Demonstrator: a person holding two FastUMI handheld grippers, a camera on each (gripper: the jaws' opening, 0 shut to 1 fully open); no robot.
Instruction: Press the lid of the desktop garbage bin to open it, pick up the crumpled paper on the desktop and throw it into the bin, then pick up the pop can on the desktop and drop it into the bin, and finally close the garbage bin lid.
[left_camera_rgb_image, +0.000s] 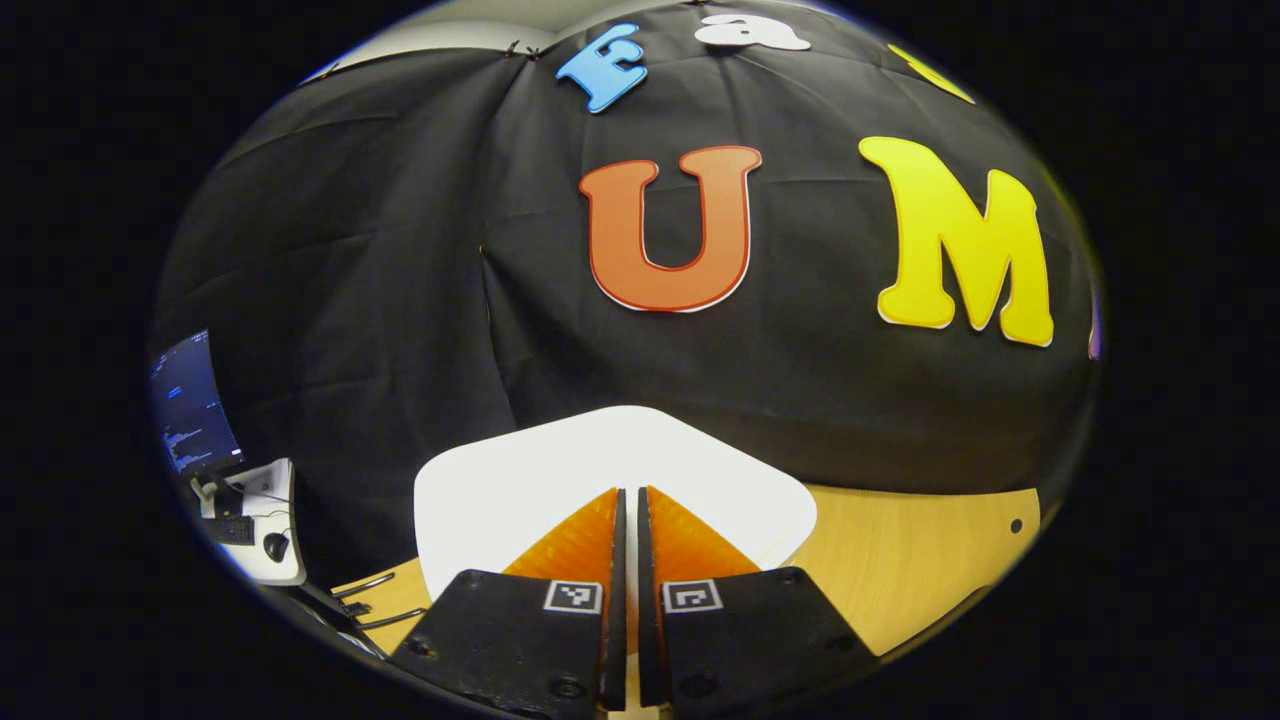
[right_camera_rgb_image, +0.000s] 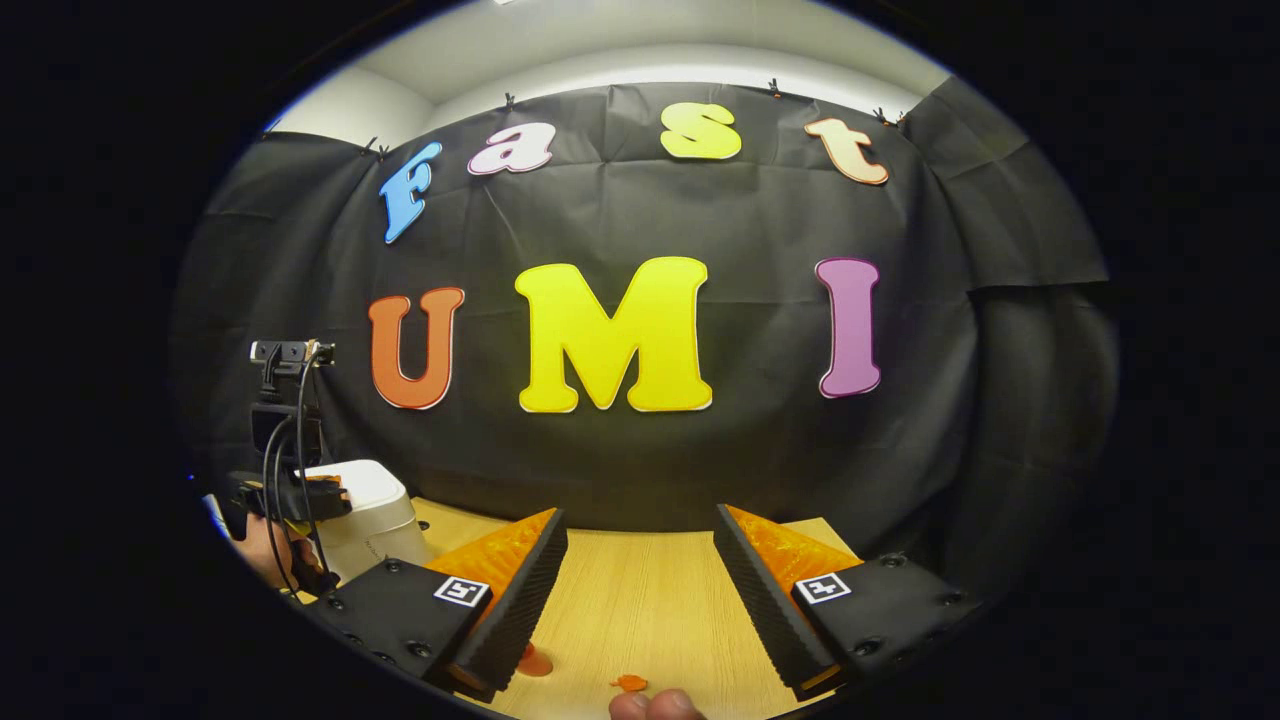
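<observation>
The white garbage bin (right_camera_rgb_image: 372, 520) stands on the wooden table (right_camera_rgb_image: 640, 600) at the left of the right gripper view, its lid down. In the left gripper view the white lid (left_camera_rgb_image: 520, 480) lies just beyond my left gripper (left_camera_rgb_image: 630, 492), whose fingers are shut together with nothing between them. Whether the tips touch the lid I cannot tell. In the right gripper view that left gripper (right_camera_rgb_image: 300, 492), held by a hand (right_camera_rgb_image: 262, 550), sits at the bin's top. My right gripper (right_camera_rgb_image: 640, 522) hovers open over bare table to the right of the bin.
Behind the table hangs the black cloth wall. Two small orange scraps (right_camera_rgb_image: 535, 661) lie on the wood near my right gripper's fingers, beside a person's fingertip (right_camera_rgb_image: 655, 706). A monitor (left_camera_rgb_image: 190, 410) and a small white desk (left_camera_rgb_image: 268, 520) with a mouse stand left of the table.
</observation>
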